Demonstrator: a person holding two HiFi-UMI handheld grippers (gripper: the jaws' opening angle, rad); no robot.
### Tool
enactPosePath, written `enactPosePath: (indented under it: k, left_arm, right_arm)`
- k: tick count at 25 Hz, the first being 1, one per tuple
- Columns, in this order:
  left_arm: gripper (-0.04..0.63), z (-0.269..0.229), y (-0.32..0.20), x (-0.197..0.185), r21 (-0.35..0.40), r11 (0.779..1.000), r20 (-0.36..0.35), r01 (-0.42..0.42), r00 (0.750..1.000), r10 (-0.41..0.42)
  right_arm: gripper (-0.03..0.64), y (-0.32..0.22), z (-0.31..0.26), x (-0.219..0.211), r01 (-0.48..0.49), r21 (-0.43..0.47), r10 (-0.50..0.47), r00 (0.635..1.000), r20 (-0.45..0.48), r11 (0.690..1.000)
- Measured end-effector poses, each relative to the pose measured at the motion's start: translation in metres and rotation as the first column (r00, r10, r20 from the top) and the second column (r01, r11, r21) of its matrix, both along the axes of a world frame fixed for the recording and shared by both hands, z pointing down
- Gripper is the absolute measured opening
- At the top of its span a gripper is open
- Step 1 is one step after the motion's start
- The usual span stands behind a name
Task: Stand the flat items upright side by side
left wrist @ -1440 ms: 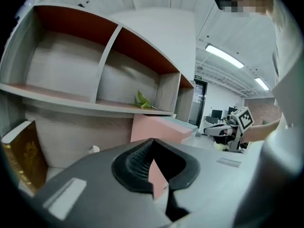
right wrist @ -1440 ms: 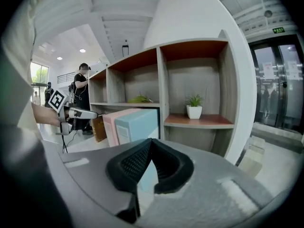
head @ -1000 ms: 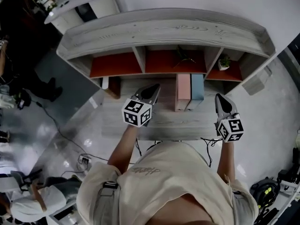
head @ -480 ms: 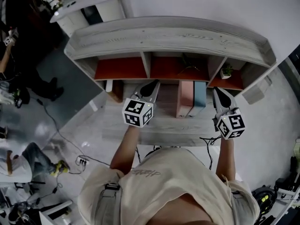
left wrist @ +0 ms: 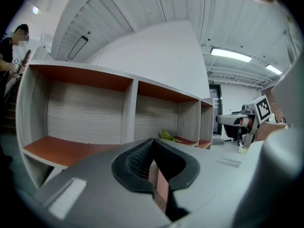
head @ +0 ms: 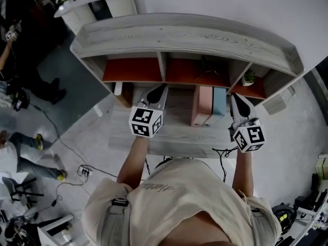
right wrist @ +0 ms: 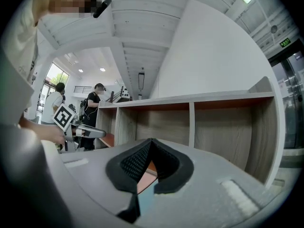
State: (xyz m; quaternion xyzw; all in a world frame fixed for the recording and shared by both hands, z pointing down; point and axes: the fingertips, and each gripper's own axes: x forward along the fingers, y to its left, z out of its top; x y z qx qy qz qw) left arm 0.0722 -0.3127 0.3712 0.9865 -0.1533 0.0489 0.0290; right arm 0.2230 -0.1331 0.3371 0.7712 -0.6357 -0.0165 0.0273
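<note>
A pink flat item (head: 200, 105) and a blue one (head: 217, 101) stand upright side by side on the grey desk (head: 174, 132), under the shelf's middle compartment. My left gripper (head: 158, 90) hovers left of the pink item, shut and holding nothing. To the right of the blue item, my right gripper (head: 236, 99) is also shut and holds nothing. In the left gripper view the shut jaws (left wrist: 152, 145) point at the shelf, and a strip of the pink item (left wrist: 160, 186) shows below them. The right gripper view shows its shut jaws (right wrist: 151, 144) above slivers of pink (right wrist: 146, 174) and blue (right wrist: 142, 201).
The grey wooden shelf (head: 184, 37) has three compartments with orange-red floors. A small potted plant (head: 247, 78) sits in the right one, a dark leafy thing (head: 207, 65) in the middle one. People stand at the far left of the room. Cables (head: 82, 169) lie on the floor.
Both grippers stay shut and have hardly moved; the left one has drifted slightly left, away from the pink item. The head view has shifted a little.
</note>
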Motion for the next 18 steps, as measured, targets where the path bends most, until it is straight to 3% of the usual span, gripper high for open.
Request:
enactPosePath:
  k: [18]
  left_arm:
    - [0.012, 0.018, -0.003, -0.013, -0.054, 0.999, 0.016, 0.003, 1.0, -0.002]
  right_arm:
    - [0.002, -0.005, 0.018, -0.009, 0.017, -0.047, -0.016, 1.0, 0.009, 0.999]
